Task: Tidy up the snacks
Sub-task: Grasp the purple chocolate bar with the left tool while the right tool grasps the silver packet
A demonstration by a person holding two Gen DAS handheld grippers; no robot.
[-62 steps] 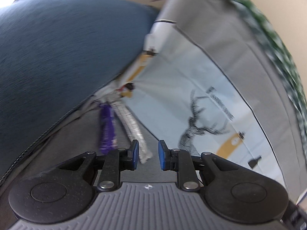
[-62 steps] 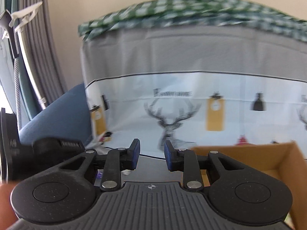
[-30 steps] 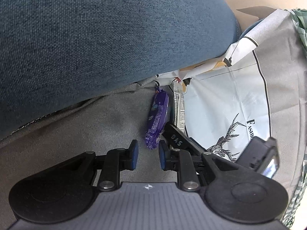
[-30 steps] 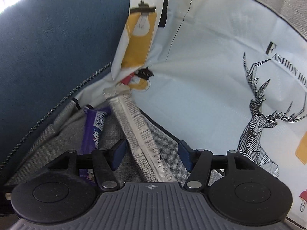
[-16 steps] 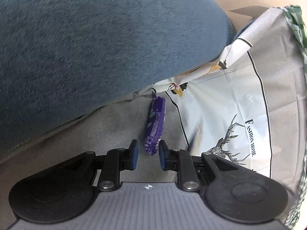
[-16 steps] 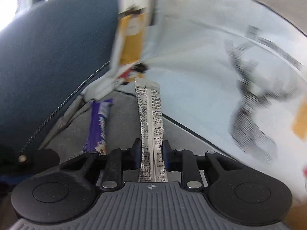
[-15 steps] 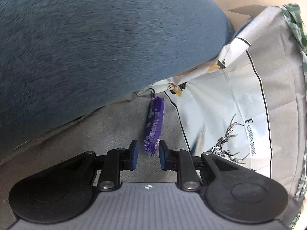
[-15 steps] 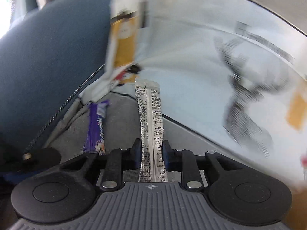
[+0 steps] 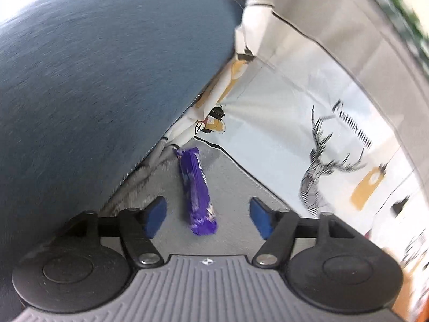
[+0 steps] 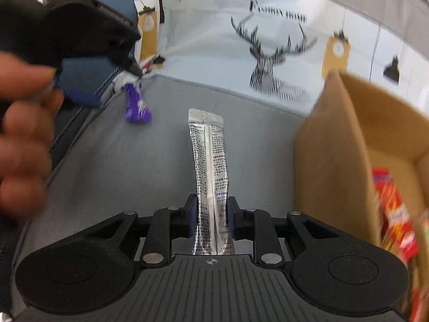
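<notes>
A purple snack bar point(image 9: 197, 191) lies on the grey sofa seat point(image 9: 236, 185), its near end between the fingers of my left gripper point(image 9: 205, 217). The jaws are opening and stand wide, and neither pad touches the bar. My right gripper point(image 10: 211, 222) is shut on a long silver sachet point(image 10: 207, 161) that sticks out forward above the seat. In the right wrist view the purple snack bar point(image 10: 136, 103) lies far left, under the left gripper's black body, which a hand point(image 10: 22, 139) holds. A cardboard box point(image 10: 332, 145) stands at the right.
A blue cushion point(image 9: 102, 80) rises on the left and overhangs the seat. A white cushion with a deer print point(image 10: 270, 51) stands along the back. Red snack packets point(image 10: 394, 209) lie inside the box.
My left gripper's jaws have spread wide around the purple bar and its view has rolled. The right gripper has carried the silver sachet away to the right, and the box has come into its view.
</notes>
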